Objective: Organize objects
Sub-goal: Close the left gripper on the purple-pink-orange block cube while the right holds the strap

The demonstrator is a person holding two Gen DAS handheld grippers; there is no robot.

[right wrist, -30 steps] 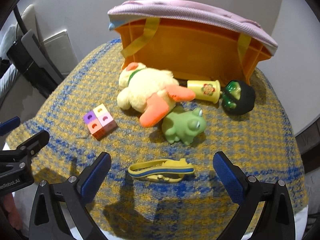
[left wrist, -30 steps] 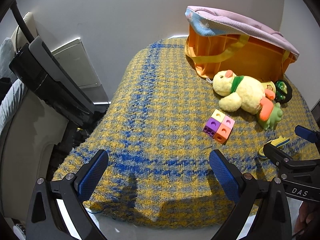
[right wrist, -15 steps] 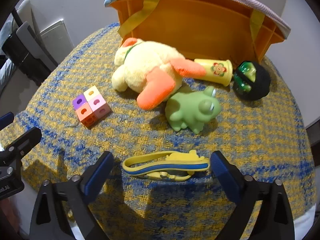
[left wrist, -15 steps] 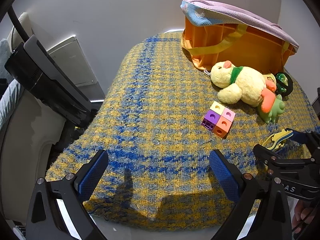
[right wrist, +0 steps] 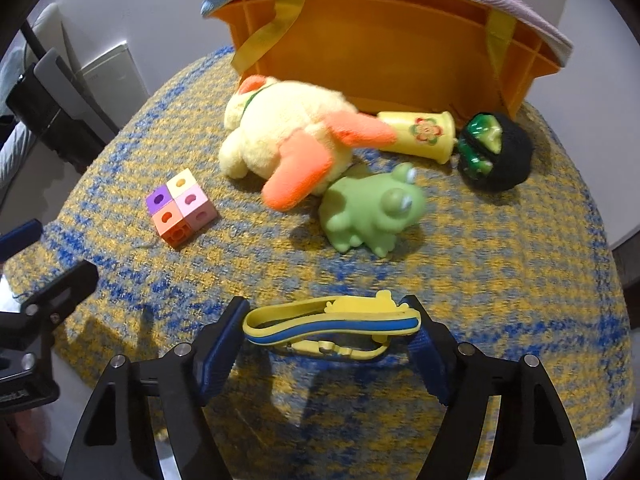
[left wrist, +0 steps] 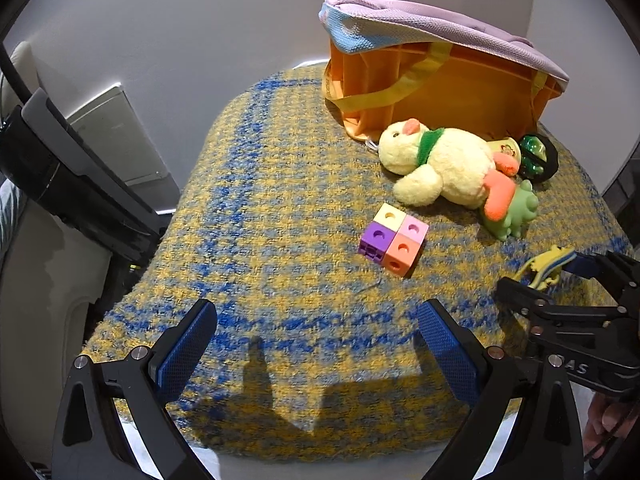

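Note:
A yellow and blue clip toy point(right wrist: 332, 326) lies on the woven blanket point(right wrist: 500, 280), and my right gripper point(right wrist: 330, 334) is closed around its two ends. The clip also shows in the left wrist view point(left wrist: 546, 266). My left gripper point(left wrist: 316, 338) is open and empty above the blanket's near edge. Further back lie a four-colour block cube point(right wrist: 180, 212) point(left wrist: 394, 240), a yellow plush duck point(right wrist: 292, 140) point(left wrist: 440, 166), a green frog point(right wrist: 372, 210) point(left wrist: 512, 216), a yellow cup point(right wrist: 420, 134) and a black and green ball point(right wrist: 494, 156). An orange bag point(right wrist: 400, 48) point(left wrist: 440, 76) stands behind them.
The blanket drops off at its near edge onto a white surface point(left wrist: 320, 468). A black and grey chair part point(left wrist: 68, 176) stands left of it. A grey wall point(left wrist: 200, 20) is behind the bag.
My right gripper moved forward and down and closed on the clip toy. My left gripper stayed open and shifted slightly toward the toys.

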